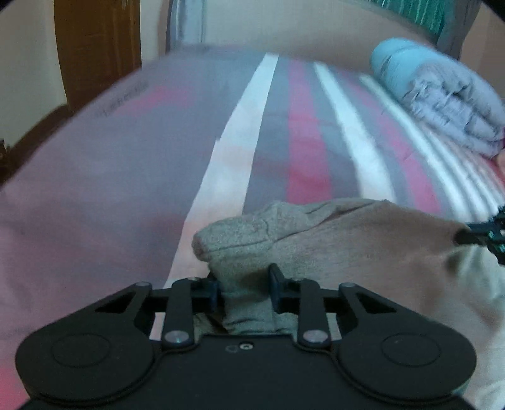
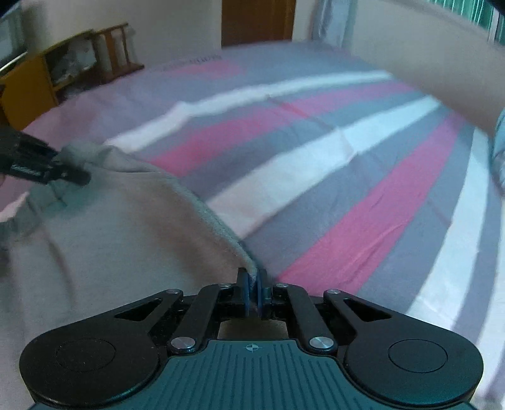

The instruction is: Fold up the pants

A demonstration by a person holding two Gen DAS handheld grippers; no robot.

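The pants are grey-beige cloth, lifted over a striped bed. My left gripper is shut on a bunched corner of the pants, with cloth filling the gap between its fingers. My right gripper is shut on the pants' hem edge. The pants stretch from it to the left, where the left gripper holds the other corner. The right gripper also shows at the right edge of the left wrist view, pinching the cloth.
The bed sheet has pink, grey and white stripes. A folded grey-blue blanket lies at the far right of the bed. A wooden shelf and a door stand beyond the bed.
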